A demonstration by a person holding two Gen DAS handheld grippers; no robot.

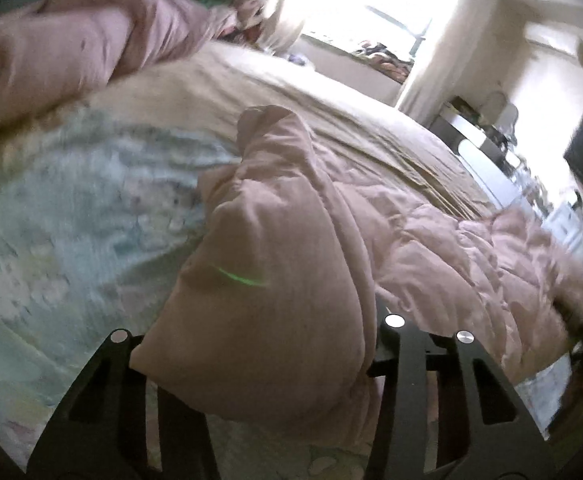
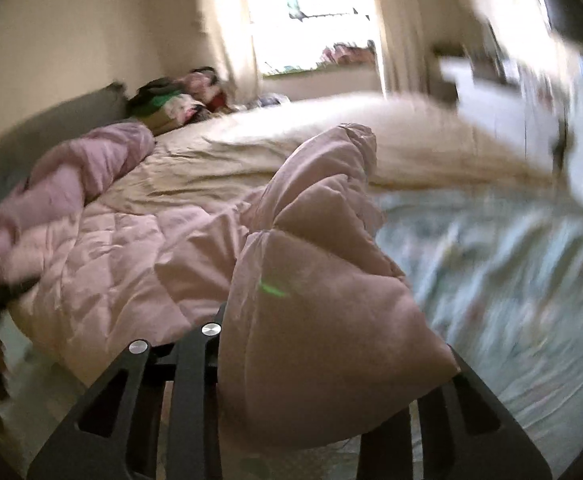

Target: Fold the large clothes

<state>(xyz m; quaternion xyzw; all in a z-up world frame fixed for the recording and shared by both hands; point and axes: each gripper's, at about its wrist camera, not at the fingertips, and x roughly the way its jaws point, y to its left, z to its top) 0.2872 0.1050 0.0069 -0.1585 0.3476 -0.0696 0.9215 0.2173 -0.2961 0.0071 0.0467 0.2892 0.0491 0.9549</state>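
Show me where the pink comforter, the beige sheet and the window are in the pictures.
pink comforter (image 1: 275, 280): left wrist view, on the bunched corner between the fingers.
beige sheet (image 2: 219, 168): right wrist view, on its flat middle part.
window (image 2: 311, 12): right wrist view, on the bright pane.

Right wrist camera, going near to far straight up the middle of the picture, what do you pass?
right gripper → bunched corner of the pink comforter held between its fingers → tan blanket spread on the bed → bright window
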